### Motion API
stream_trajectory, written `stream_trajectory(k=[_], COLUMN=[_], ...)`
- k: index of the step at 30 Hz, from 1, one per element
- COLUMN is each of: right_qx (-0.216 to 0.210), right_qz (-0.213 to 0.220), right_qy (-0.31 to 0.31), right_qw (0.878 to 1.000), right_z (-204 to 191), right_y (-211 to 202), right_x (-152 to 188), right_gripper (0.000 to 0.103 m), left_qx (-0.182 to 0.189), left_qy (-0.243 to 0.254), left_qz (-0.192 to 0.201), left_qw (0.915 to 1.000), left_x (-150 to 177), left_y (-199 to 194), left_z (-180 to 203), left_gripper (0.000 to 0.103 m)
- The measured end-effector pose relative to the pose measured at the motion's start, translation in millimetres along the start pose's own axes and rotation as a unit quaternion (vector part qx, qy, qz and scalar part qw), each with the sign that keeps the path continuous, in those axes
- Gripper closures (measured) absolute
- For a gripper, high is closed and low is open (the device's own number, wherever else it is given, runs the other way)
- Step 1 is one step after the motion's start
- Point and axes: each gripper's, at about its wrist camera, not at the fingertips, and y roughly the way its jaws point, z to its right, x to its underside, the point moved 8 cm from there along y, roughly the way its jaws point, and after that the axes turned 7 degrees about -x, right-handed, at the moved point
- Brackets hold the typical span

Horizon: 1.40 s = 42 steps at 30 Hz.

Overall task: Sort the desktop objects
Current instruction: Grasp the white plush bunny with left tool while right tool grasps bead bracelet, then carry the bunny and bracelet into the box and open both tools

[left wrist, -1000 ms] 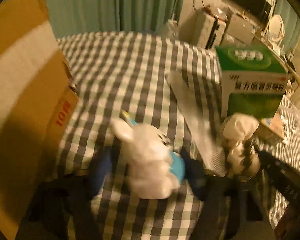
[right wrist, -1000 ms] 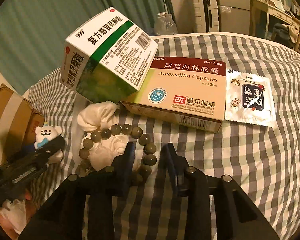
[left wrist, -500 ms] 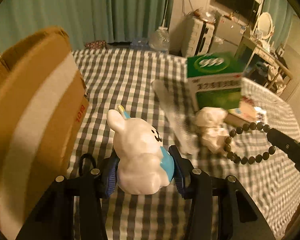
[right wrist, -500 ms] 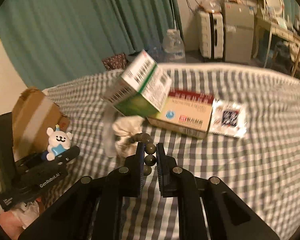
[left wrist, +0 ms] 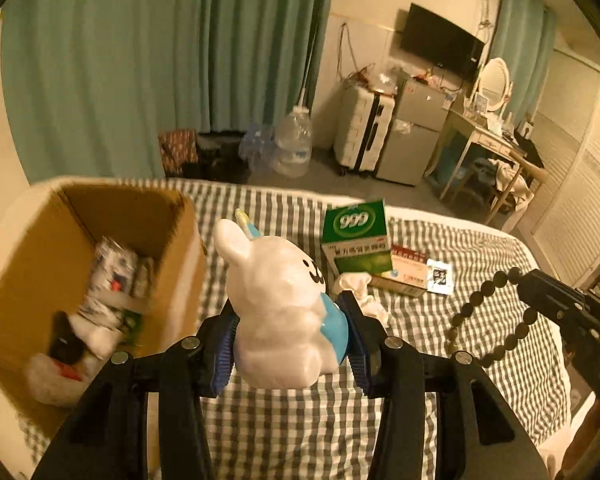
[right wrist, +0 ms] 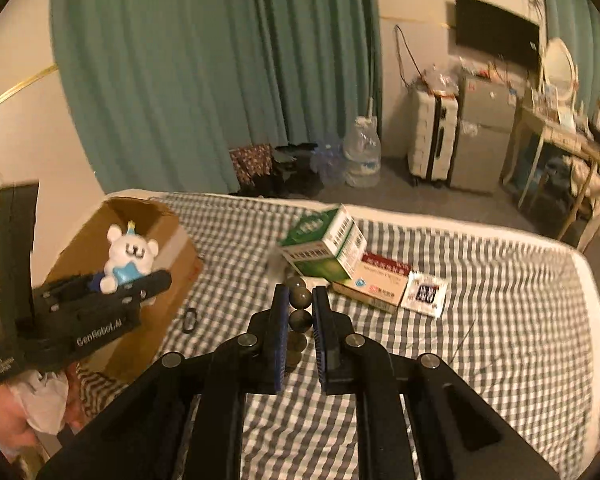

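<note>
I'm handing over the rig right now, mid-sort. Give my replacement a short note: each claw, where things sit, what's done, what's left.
Left claw: shut on the white bunny figurine, held in the air beside the cardboard box.
Right claw: shut on the bead bracelet, which dangles above the checked bedspread.
Done: the box already holds several items.
Left: drop bunny and bracelet, presumably into the box. Still on the bedspread: green medicine box leaning on the red-topped capsule box, a white sachet, a crumpled white cloth and a small dark ring near the box.
</note>
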Motion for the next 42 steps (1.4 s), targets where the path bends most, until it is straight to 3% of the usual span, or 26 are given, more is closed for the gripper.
stream_trajectory(k=[4,12,17,22,25,35,36,37,38,39,42], right_qx=[0.004,-0.058,-0.108,-0.127,-0.135,-0.147,-0.146,-0.137,-0.126,-0.116,-0.098], right_qz=[0.019,0.027,0.007,-0.021,-0.046,-0.105,-0.102,-0.095,-0.089,-0.081,-0.037], right_qy=[-0.032,-0.064,-0.062,-0.069,-0.066,-0.038,-0.037,-0.034,-0.031,-0.028,-0.026], right_qw=[0.999,0.996,0.992,0.989,0.988,0.983,0.983,0.985,0.988,0.99,0.994], right_z=[-40.0,-129.2,-185.7,-229.3,-242.7,-254.0,-252.5,-250.9,-249.1,-246.0,-234.5], right_y=[-24.5,-29.5,5.4,52.9,90.0,168.1,169.0,170.2,168.6,168.0,150.7], right_x=[-13.8,-37.0,-47.5,-48.5,-40.6,-13.8,-15.4,-18.2,-21.0,-24.1,-38.1], right_gripper=[0.092,0.092,0.092,0.092,0.092,0.091,0.089,0.07,0.033,0.021,0.02], left_qx=[-0.019,-0.055,-0.089,-0.109,-0.102,-0.078,-0.072,-0.074,-0.082,-0.091,-0.109], left_qy=[0.021,0.022,-0.003,-0.023,-0.049,-0.072,-0.077,-0.079,-0.08,-0.079,-0.061], left_qz=[0.002,0.029,0.031,0.012,-0.024,-0.072,-0.081,-0.088,-0.092,-0.093,-0.075], left_qw=[0.9996,0.9978,0.9956,0.9937,0.9933,0.9917,0.9911,0.9902,0.9891,0.9884,0.9893], left_x=[-6.1,-16.2,-11.0,7.0,26.4,56.4,58.9,61.2,64.4,64.9,61.9], left_y=[-25.2,-54.5,-54.5,-32.0,-6.3,50.3,54.3,56.6,56.0,54.5,41.9], left_z=[-13.7,-81.7,-147.4,-197.1,-221.6,-234.0,-232.8,-231.8,-234.4,-234.8,-231.3], left_gripper=[0.055,0.055,0.055,0.055,0.055,0.053,0.042,0.02,0.011,0.007,0.007])
